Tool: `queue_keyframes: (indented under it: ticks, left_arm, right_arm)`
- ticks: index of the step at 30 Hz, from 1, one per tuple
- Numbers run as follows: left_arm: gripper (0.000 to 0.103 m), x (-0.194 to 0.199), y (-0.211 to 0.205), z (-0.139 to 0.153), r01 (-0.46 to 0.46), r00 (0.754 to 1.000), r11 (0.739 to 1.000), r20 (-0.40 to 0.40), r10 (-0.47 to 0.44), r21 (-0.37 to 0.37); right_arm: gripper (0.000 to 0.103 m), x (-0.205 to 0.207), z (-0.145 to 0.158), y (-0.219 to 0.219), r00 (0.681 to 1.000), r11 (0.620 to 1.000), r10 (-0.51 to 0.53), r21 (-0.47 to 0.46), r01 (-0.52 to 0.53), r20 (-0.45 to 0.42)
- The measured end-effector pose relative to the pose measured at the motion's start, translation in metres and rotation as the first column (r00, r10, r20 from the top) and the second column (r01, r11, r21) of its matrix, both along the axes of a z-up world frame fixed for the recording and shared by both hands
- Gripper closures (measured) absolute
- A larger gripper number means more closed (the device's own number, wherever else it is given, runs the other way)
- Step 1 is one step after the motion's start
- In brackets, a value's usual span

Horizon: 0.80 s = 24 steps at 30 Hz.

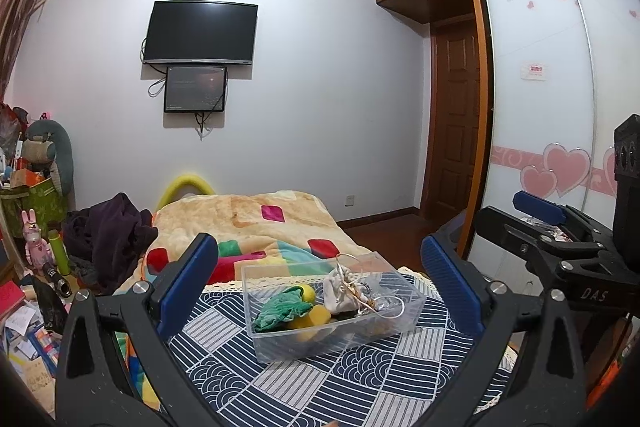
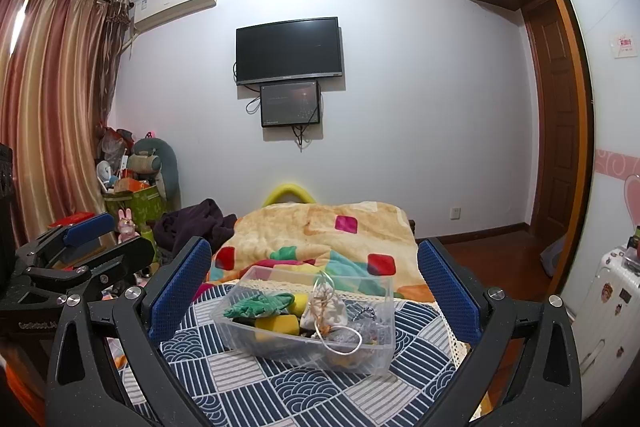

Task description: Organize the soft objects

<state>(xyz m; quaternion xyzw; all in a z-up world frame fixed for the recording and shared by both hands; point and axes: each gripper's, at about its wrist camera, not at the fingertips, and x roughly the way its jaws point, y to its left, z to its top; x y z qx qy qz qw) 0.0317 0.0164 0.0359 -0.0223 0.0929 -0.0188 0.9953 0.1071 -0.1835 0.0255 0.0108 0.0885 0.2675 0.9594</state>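
A clear plastic bin sits on a blue-and-white patterned cloth. It holds a green cloth, yellow sponges, a beige drawstring pouch and a white cord. My left gripper is open and empty, held just short of the bin. My right gripper is open and empty, also near the bin. Each gripper shows at the other view's edge, the right one in the left wrist view and the left one in the right wrist view.
A colourful blanket covers the bed beyond the cloth. Dark clothes lie at the bed's left. Cluttered boxes and toys fill the left corner. A white suitcase and a wardrobe stand at right.
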Motion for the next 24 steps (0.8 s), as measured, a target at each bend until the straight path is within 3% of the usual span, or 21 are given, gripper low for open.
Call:
queue_keyframes:
  ticks: [24]
  left_arm:
    - [0.0, -0.002, 0.0029, 0.0014, 0.02, 1.0, 1.0, -0.011, -0.02, -0.01]
  right_arm:
    - [0.0, 0.001, -0.0001, 0.0017, 1.0, 1.0, -0.003, 0.0, 0.003, -0.008]
